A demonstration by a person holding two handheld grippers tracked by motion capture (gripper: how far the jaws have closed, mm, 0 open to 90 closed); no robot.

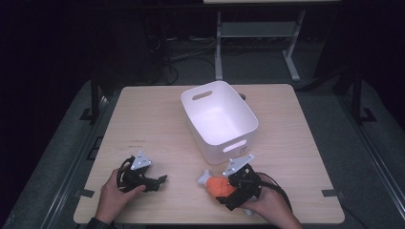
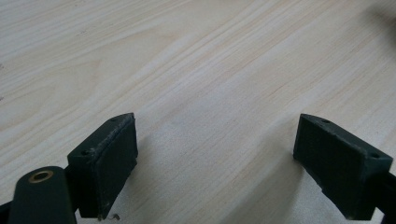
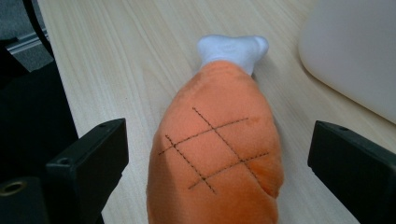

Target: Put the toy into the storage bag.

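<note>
Drumstick between our right jaws

We held the right gripper [image 3: 217, 163] wide open around the plush drumstick [image 3: 219, 158], jaws on either side with gaps, the toy lying on the table [image 1: 143, 124] just in front of the white bin [image 1: 219, 119]. Our left gripper [image 2: 215, 163] rested open on bare wood, well apart.

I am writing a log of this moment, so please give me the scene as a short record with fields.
surface: light wooden table
held thing: none; orange plush drumstick toy with white bone end lies on the table
right tool: open, jaws on both sides of the toy, gaps visible
left tool: open, above bare wood
container: white plastic bin with handle slots, empty, behind the toy
</note>
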